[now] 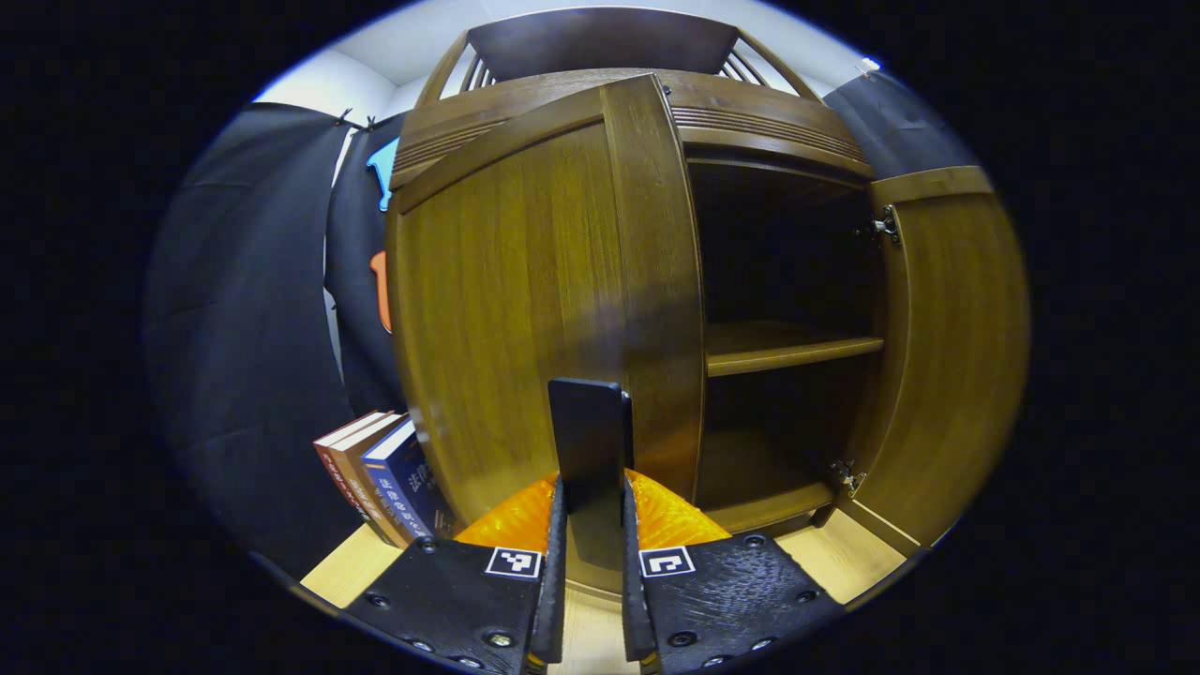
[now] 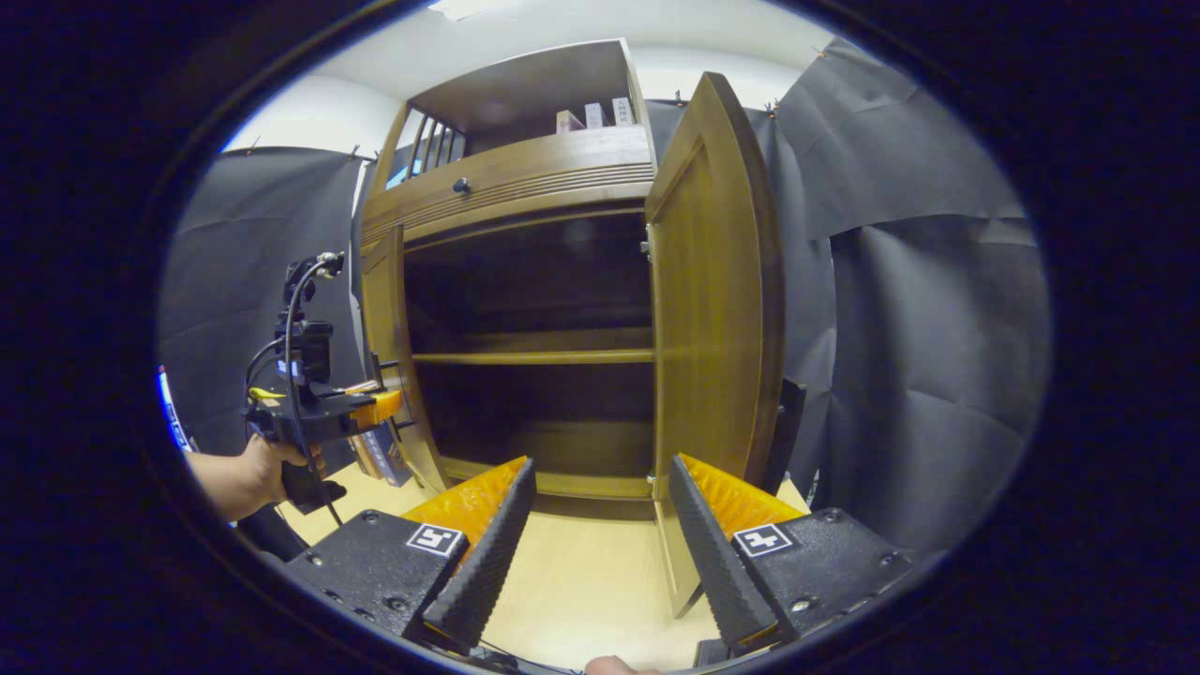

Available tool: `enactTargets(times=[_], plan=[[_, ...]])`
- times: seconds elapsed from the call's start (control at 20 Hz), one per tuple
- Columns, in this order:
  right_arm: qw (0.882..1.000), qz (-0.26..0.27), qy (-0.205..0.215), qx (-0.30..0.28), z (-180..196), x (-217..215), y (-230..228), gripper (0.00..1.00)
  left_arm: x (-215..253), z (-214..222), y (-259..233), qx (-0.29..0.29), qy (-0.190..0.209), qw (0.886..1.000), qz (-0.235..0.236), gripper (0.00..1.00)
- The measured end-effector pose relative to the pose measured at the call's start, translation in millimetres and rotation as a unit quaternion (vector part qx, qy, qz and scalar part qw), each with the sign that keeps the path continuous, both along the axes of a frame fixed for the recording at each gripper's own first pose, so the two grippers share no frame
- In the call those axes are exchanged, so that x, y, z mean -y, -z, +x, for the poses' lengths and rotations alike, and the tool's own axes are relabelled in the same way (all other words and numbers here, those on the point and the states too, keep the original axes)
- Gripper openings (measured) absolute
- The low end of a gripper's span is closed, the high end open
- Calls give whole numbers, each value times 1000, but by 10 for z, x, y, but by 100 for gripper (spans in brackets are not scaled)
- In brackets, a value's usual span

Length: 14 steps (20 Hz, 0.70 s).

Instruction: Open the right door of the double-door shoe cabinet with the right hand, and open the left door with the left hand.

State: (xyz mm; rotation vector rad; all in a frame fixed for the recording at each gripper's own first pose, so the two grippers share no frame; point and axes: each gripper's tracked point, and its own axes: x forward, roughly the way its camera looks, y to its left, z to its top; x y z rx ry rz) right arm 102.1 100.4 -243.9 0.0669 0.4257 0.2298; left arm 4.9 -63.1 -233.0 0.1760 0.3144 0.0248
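Brown wooden shoe cabinet standing on the pale floor, right door swinging wide open, left door hanging partly open, dark handle sticking out near its free edge

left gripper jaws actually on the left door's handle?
Touching. In the left gripper view, the left gripper has its jaws closed onto the dark handle of the left door, no gap showing on either side.
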Motion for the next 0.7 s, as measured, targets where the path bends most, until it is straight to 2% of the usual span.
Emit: enactTargets(times=[0.35,0.4,0.45,0.7], plan=[[999,3,-32,5,-18,-97,-15,90,-293,-324,-81,5,-45,999,16,23],[999,4,-35,6,-15,-113,-24,92,-347,-372,-97,7,-53,998,18,29],[999,4,-39,7,-29,-122,-23,92,-402,-416,-104,8,-60,998,18,22],[998,2,-55,8,-76,-143,-44,90,-743,-649,-157,15,-111,993,27,18]])
